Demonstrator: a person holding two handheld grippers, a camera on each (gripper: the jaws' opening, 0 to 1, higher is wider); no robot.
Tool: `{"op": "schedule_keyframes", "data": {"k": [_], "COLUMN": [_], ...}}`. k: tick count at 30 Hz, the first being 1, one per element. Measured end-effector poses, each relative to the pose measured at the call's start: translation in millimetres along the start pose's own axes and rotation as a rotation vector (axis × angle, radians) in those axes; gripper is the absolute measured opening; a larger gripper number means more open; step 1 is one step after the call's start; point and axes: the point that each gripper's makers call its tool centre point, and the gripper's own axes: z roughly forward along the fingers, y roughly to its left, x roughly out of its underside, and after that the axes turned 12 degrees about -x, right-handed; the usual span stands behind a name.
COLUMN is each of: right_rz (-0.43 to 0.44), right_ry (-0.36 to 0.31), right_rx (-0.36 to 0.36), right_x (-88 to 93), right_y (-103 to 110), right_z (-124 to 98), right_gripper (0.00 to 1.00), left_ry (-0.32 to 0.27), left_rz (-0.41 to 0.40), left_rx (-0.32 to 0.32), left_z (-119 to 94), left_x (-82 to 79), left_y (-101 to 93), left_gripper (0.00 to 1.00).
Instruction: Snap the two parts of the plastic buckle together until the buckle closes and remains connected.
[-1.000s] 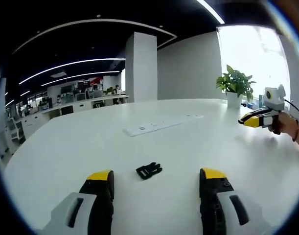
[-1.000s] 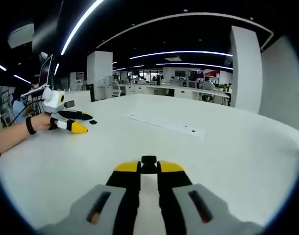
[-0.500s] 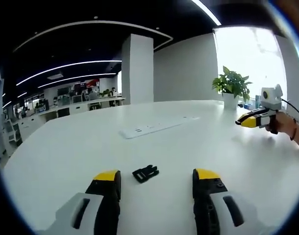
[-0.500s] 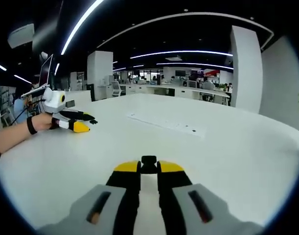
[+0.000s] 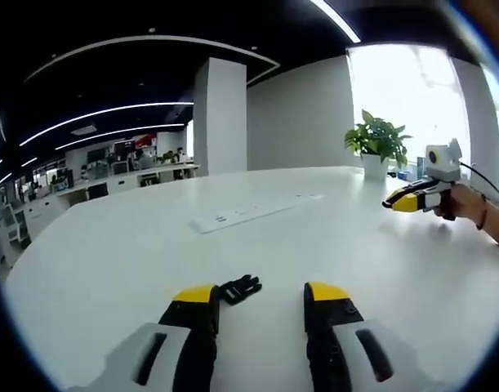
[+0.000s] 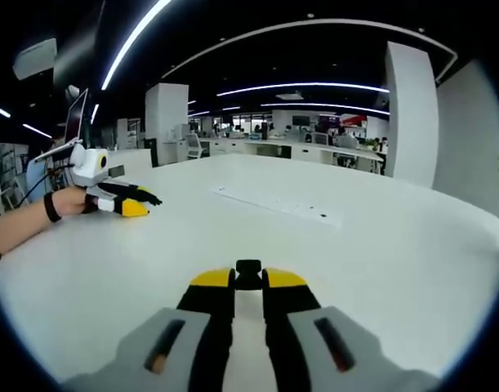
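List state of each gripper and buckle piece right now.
Left gripper: open, jaws either side of the loose buckle piece.
Loose buckle piece: lying flat on the table, beside the left jaw tip, not gripped.
Right gripper: shut on the other buckle piece.
Other buckle piece: pinched between the jaw tips.

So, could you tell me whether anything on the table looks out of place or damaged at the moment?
Nothing stands out. One black buckle half lies flat on the white table, close by the open left gripper. The right gripper is shut on the other buckle half. The power strip lies flat, and the potted plant stands upright.
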Motion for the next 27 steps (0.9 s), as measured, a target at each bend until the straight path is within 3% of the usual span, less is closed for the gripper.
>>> {"op": "schedule_keyframes", "data": {"k": [4,9,17,21,27], "right_rz": [-0.001,-0.005,-0.003,-0.002,-0.002], "right_ry": [0.000,0.004,-0.004,-0.007,-0.001], "right_rx": [-0.001,-0.005,-0.009,-0.009,-0.013], "right_x": [-0.4,-0.4,-2.7,-3.1,-1.6], "right_y": [0,1,2,2,3], "right_z": [0,1,1,1,2], "right_gripper": [0.12,0.12,0.12,0.12,0.12], "left_ry": [-0.003,-0.004,-0.055,-0.038,-0.029], "left_rz": [0.017,0.022,0.054,0.003,0.007], "left_rx": [0.027,0.023,0.040,0.028,0.056], "left_z": [-4,-5,-2,1,-2], "left_x": [0.9,0.9,-4.5,-4.0,-2.5], "left_y": [-3.9,-4.2,-8.6,-7.4,-14.1], "left_gripper": [0.27,0.27,0.27,0.27,0.21]}}
